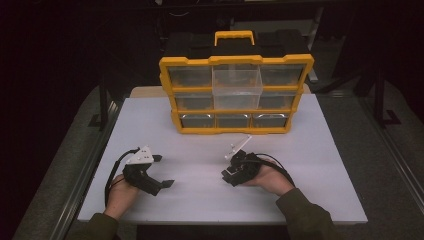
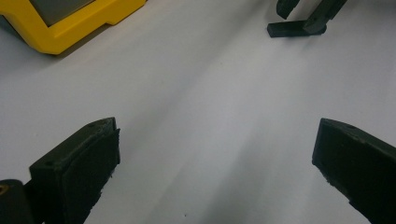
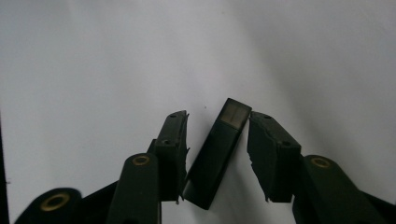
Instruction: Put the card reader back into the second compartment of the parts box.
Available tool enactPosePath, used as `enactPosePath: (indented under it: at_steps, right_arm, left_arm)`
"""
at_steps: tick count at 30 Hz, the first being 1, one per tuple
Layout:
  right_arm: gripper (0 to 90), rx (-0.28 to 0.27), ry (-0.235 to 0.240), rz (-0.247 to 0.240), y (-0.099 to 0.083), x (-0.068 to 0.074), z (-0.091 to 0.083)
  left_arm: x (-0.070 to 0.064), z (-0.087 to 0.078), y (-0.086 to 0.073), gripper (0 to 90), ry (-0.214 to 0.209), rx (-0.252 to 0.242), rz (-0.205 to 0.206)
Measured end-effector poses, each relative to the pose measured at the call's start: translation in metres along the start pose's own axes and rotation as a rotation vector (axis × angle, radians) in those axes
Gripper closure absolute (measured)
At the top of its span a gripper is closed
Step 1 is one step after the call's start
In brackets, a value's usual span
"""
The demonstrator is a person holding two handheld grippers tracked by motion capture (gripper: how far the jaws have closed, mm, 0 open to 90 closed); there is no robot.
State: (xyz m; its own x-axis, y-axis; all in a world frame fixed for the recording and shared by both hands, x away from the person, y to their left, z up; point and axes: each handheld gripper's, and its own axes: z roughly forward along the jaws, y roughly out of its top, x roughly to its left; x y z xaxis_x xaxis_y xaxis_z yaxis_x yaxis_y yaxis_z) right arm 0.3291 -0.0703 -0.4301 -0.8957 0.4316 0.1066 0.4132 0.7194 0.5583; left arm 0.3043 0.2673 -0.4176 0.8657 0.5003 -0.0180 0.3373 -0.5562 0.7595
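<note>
A small black rectangular block (image 3: 217, 149) lies aslant on the white table (image 1: 200, 205) between the jaws of my right gripper (image 3: 219, 117). The jaws stand close on either side of it, with gaps showing, so the gripper is open. In the high view my right gripper (image 1: 227, 175) is at centre right, in a hand. My left gripper (image 1: 164, 171) rests at the left with its jaws wide apart and nothing between them. The left gripper view shows its own jaws (image 2: 217, 135) spread over bare table, and the block (image 2: 285, 29) farther off.
A yellow organiser (image 1: 235, 61) with clear drawers and a yellow handle stands at the back middle of the table. Its top middle drawer (image 1: 237, 82) sticks out. A corner of the organiser (image 2: 70, 32) shows in the left gripper view. Dark floor surrounds the table.
</note>
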Motion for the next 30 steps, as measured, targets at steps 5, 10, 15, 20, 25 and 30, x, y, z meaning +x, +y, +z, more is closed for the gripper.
enactPosePath:
  at_steps: [5,10,15,20,25,30]
  right_arm:
    - [62.4,0.013,-0.014,0.001,0.0001,0.0,0.0018]
    - [64.4,0.025,-0.02,-0.001,0.0003,0.0024,0.0042]
    - [67.3,0.028,-0.033,-0.006,0.0,0.0034,0.0047]
    - [70.1,0.027,-0.041,0.003,-0.0002,0.0032,0.0049]
    - [71.8,0.027,-0.043,0.002,-0.0003,0.0027,0.0047]
    - [72.2,0.028,-0.044,-0.008,-0.0003,0.0027,0.0048]
  left_arm:
    - [-0.0014,-0.0001,0.0002,0.4,0.003,0.004,0.008]
    - [-0.002,-0.0004,0.0,0.4,0.004,0.005,0.007]
    - [-0.002,-0.0001,0.0001,0.4,0.001,0.004,0.011]
    - [-0.0003,0.0,-0.0005,0.4,-0.002,-0.002,0.0]
    - [-0.0001,0.0001,-0.0006,0.4,-0.003,-0.001,-0.001]
    - [-0.0002,0.0002,-0.0007,0.4,-0.005,0.001,-0.001]
